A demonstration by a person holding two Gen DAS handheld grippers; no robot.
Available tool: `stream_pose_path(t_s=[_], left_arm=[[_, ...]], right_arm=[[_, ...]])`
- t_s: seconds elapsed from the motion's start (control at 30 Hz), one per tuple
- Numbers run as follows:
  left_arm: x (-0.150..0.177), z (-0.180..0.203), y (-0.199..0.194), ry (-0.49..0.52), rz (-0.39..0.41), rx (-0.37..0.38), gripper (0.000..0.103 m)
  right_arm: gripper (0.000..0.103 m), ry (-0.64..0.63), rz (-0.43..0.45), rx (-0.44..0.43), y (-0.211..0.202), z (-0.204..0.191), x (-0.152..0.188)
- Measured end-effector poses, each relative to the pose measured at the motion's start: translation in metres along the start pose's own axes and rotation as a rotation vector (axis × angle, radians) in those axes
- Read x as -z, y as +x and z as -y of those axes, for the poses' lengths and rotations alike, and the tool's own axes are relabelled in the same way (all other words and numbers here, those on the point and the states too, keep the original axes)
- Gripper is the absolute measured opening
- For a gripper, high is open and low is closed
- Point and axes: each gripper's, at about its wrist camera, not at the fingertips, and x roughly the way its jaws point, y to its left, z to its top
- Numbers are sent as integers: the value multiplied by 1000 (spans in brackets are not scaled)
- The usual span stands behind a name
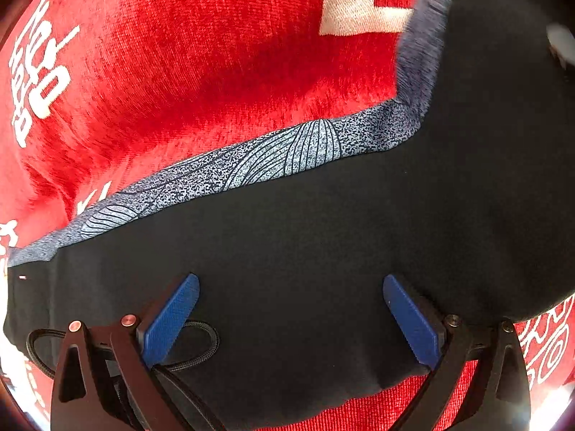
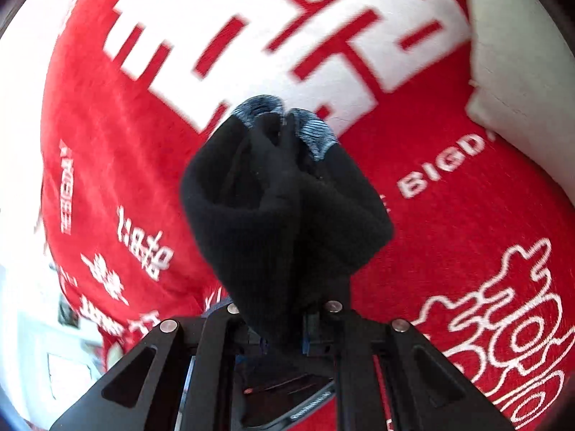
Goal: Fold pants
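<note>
- Black pants (image 1: 323, 251) are spread flat on a red blanket (image 1: 197, 72), under the wide-open left gripper (image 1: 291, 318).
- Bunched pants are pinched tight in the right gripper (image 2: 284, 337).

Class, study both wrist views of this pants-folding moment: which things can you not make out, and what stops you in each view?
- Right wrist view: right gripper pads, buried under the bunched black pants.
- Left wrist view: the pants' full outline, cut off at the right edge; the open left gripper hangs over them.
- Left wrist view: white object at the right edge, blurred and cropped.
- Both views: lettering on the red cloth, partly covered or smeared.
</note>
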Motion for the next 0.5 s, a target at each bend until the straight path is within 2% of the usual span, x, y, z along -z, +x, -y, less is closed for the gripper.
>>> stream_pose_path(t_s=[0.1, 0.2, 0.3, 0.37, 0.5], left_arm=[[2, -9, 0, -2, 9, 52, 103], [-1, -23, -6, 21, -41, 106, 103], [1, -65, -28, -33, -43, 142, 103], [6, -97, -42, -55, -26, 125, 103], [17, -186, -58, -134, -34, 48, 103]], right_arm=[[14, -72, -24, 21, 8, -26, 5], [13, -118, -37, 34, 14, -50, 11], [13, -174, -40, 59, 18, -72, 15], [13, -255, -43, 112, 25, -96, 24], [13, -401, -50, 206, 45, -139, 53]])
